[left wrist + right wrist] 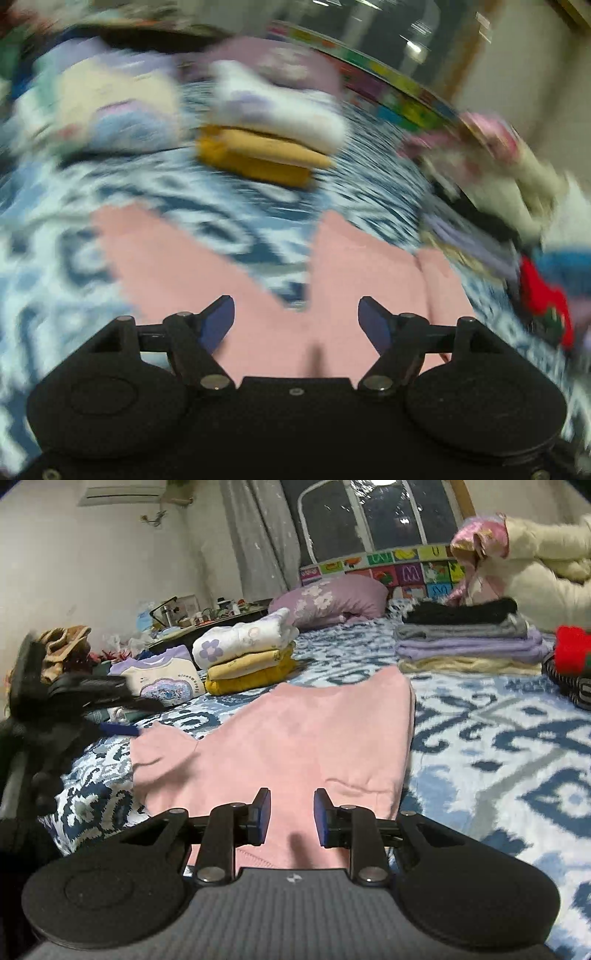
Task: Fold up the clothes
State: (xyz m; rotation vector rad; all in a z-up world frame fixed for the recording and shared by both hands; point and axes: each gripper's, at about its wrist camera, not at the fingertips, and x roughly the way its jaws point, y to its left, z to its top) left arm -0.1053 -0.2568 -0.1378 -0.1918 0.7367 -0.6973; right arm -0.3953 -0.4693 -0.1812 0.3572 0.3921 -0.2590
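A pink garment (295,738) lies flat on the blue-and-white patterned bedspread (498,746). In the blurred left wrist view the garment (351,280) sits just ahead of my left gripper (296,317), which is open and empty above its near part. My right gripper (291,818) is open with a narrow gap, empty, low over the garment's near edge. The left gripper also shows in the right wrist view (122,716), at the garment's left corner.
A folded stack with yellow and white pieces (247,657) lies behind the garment, with a printed top (162,683) to its left. A taller stack of grey, lilac and cream clothes (465,642) lies at the back right. A lilac pillow (332,598) and a red item (572,650) are nearby.
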